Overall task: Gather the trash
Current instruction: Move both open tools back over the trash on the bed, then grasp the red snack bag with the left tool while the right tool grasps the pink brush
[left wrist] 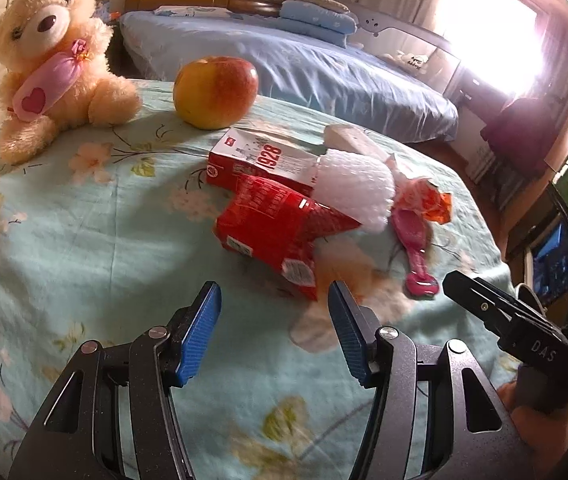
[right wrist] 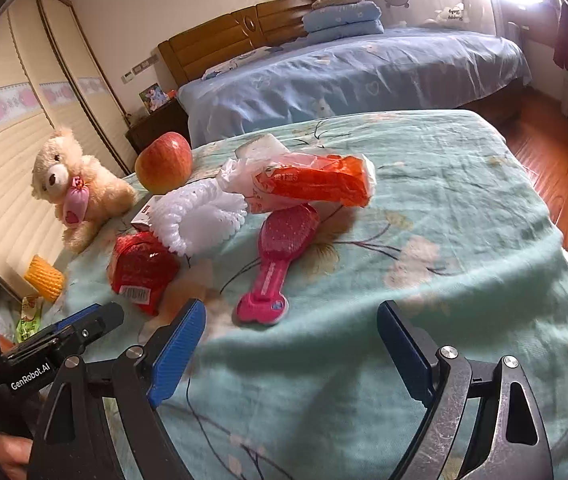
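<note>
Trash lies in a heap on the floral green cloth (left wrist: 104, 248): a crumpled red wrapper (left wrist: 280, 228), a red and white carton (left wrist: 260, 162), a white foam fruit net (left wrist: 354, 190) and an orange and clear plastic bag (right wrist: 312, 182). A pink hairbrush (right wrist: 276, 256) lies beside them. My left gripper (left wrist: 274, 312) is open, hovering just short of the red wrapper (right wrist: 142, 266) with nothing between its fingers. My right gripper (right wrist: 290, 330) stands wide open above the cloth, just short of the hairbrush handle, holding nothing.
A teddy bear (left wrist: 50, 60) and an apple (left wrist: 216, 92) sit at the back left of the cloth. A yellow foam net (right wrist: 44, 278) lies at the left edge. Beyond stands a blue bed (right wrist: 344, 72); wooden floor (right wrist: 556, 160) shows on the right.
</note>
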### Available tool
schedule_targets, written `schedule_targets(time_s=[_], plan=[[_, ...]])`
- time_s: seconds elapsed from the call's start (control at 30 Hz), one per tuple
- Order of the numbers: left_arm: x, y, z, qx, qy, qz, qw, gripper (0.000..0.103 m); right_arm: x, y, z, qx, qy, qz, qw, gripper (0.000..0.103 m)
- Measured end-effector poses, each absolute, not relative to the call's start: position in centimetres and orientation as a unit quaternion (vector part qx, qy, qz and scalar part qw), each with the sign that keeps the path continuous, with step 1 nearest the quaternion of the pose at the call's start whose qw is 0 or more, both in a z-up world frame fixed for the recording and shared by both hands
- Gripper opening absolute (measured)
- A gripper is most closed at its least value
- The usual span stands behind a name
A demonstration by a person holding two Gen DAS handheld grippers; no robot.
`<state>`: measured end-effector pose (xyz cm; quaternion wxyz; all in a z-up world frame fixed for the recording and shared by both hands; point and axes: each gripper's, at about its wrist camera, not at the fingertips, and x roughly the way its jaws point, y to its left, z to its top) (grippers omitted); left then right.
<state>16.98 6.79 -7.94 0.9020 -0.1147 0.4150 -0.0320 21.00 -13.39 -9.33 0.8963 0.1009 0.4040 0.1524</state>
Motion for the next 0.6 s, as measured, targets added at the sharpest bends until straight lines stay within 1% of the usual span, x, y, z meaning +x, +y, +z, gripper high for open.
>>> schedule_targets(time_s=[0.3,0.43,0.47,0.5,0.53,0.57,0.6], plan=[[19.6,7.6,-9.0,-0.116,0.430,-0.030,0.895,0.057,23.6,-11.5,-9.9,0.069,0.414,0.146,0.896,0.089],[20.0,7.3,-9.5,-0.107,0.431,-0.025,0.896,0.057,25.2,-10.3,-10.7,0.041,0.429,0.140,0.892,0.087],[20.1,7.1,-9.5,-0.102,0.432,-0.025,0.896,0.057,25.3,-10.1,-10.6,0.032,0.425,0.137,0.894,0.078],[20.1,6.7,-9.5,-0.093,0.432,-0.024,0.897,0.056,25.3,-9.8,-10.7,0.020,0.428,0.128,0.895,0.075],[20.1,6.6,-9.5,-0.091,0.431,-0.029,0.897,0.045,25.2,-9.6,-10.7,0.012,0.427,0.122,0.896,0.068],[20.2,6.4,-9.5,-0.088,0.432,-0.037,0.897,0.032,25.0,-9.3,-10.7,0.002,0.426,0.121,0.897,0.058],[20.2,6.2,-9.5,-0.084,0.433,-0.043,0.897,0.029,24.9,-9.1,-10.7,-0.005,0.425,0.117,0.897,0.055]])
